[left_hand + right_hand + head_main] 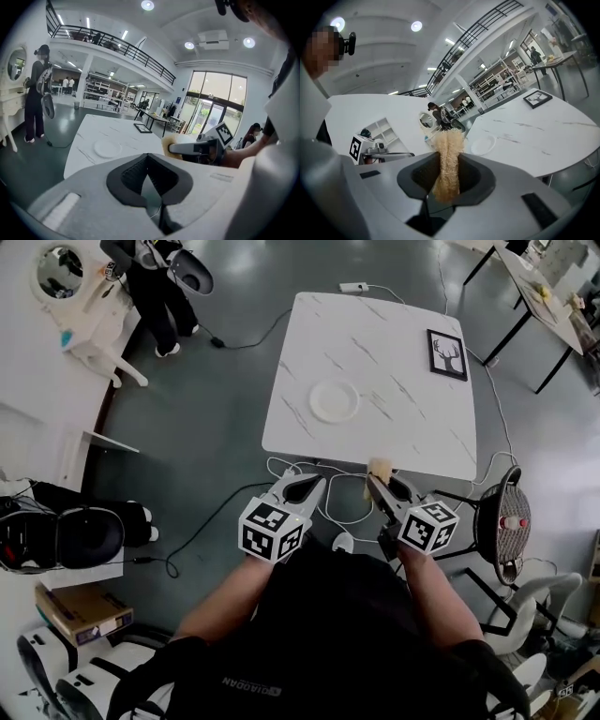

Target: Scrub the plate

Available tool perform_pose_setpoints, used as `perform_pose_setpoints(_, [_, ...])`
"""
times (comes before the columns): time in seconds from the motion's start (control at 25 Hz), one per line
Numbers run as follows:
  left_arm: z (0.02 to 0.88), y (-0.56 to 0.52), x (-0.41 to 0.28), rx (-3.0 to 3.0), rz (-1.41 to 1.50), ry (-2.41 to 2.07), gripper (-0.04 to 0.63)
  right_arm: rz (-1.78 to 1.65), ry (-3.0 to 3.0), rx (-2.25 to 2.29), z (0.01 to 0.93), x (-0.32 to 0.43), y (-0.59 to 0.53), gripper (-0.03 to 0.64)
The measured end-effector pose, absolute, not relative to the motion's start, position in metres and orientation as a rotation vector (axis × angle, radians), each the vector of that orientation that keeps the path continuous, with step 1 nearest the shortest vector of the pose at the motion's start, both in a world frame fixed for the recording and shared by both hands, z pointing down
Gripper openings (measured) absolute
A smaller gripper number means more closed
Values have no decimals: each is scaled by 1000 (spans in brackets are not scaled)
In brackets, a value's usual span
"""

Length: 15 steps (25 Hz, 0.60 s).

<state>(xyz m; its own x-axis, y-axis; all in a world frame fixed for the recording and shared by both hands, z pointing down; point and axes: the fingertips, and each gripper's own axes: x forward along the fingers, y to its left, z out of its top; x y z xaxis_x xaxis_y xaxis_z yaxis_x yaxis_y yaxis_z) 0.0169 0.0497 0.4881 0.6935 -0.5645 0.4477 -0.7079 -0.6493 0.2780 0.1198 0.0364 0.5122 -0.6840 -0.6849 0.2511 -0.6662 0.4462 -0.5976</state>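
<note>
Nearest, the left gripper point(309, 487) sits low at the person's front. In its own view point(148, 159) the jaws meet tip to tip with nothing between them. Just right of it, the right gripper point(380, 482) has its jaws clamped on a tan sponge point(380, 466). The right gripper view shows this gripper point(449, 154) squeezing the sponge point(447, 159) into a thin, fuzzy strip. The sponge's long axis runs along the jaws, and its free end pokes out past the tips, pointing away toward the table point(394, 362). The back end is buried between the pads, so its full length can't be made out. From the left gripper view, the sponge point(171, 143) shows as a tuft at the tip of the right gripper point(197, 149).

Both grippers hover just short of the table's near edge, touching nothing on it. The person's dark torso and forearms fill the bottom of the head view, hiding the floor below.

Further out, the plate point(335, 400) lies flat on the marble top, left of centre and well apart from both grippers. It is white on white, so its rim is faint in both gripper views point(107, 148) point(483, 144).

Beyond it, a black frame point(447, 354) lies at the far right of the table.
</note>
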Motion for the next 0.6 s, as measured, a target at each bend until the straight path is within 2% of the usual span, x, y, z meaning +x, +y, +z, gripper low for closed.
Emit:
perform_pose_setpoints(0.24, [500, 77, 16, 2432, 500, -998, -2, -1083, 2716, -1169, 518, 103, 58, 97])
perform_pose_setpoints(0.6, [479, 47, 9, 2500, 503, -969, 0, -998, 2718, -1227, 500, 87, 50, 95])
